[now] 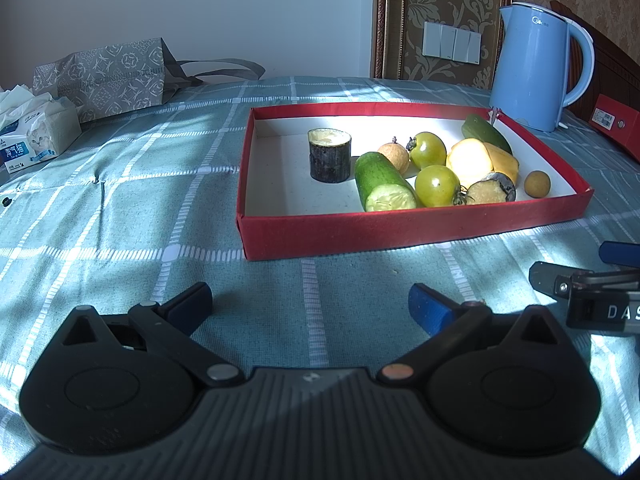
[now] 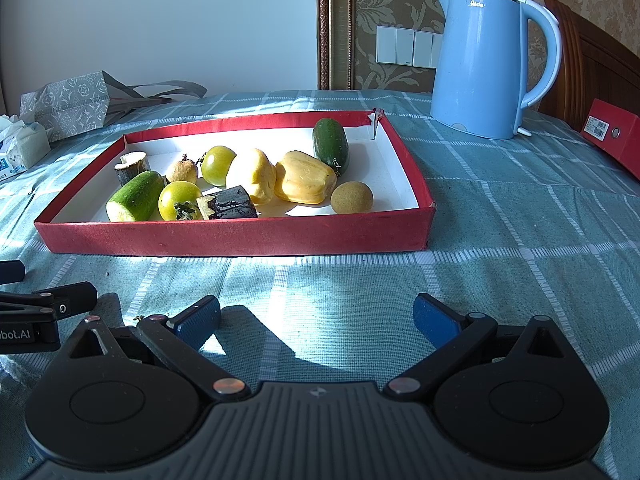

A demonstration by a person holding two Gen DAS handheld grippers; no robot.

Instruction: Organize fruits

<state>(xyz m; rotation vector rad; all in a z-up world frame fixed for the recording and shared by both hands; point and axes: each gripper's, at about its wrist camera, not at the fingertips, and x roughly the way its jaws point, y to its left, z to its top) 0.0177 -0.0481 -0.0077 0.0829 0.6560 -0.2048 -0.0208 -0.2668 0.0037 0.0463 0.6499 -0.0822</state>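
A shallow red box (image 1: 360, 232) (image 2: 240, 236) lies on the checked cloth and holds all the fruit. Inside are a cut cucumber piece (image 1: 382, 182) (image 2: 136, 196), a whole cucumber (image 1: 486, 133) (image 2: 331, 146), two green tomatoes (image 1: 437, 185) (image 2: 179, 200), yellow fruit (image 1: 470, 162) (image 2: 304, 178), two dark sugarcane pieces (image 1: 330, 155) (image 2: 229, 203) and small brown longans (image 1: 537, 183) (image 2: 352, 198). My left gripper (image 1: 310, 304) stands open in front of the box, nothing between its fingers. My right gripper (image 2: 316, 316) is open too, empty, just right of the left one.
A blue electric kettle (image 1: 534, 68) (image 2: 486, 68) stands behind the box at the right. A red folder (image 2: 612, 136) lies at the far right. A patterned bag (image 1: 108, 76) and a tissue pack (image 1: 36, 132) sit at the back left.
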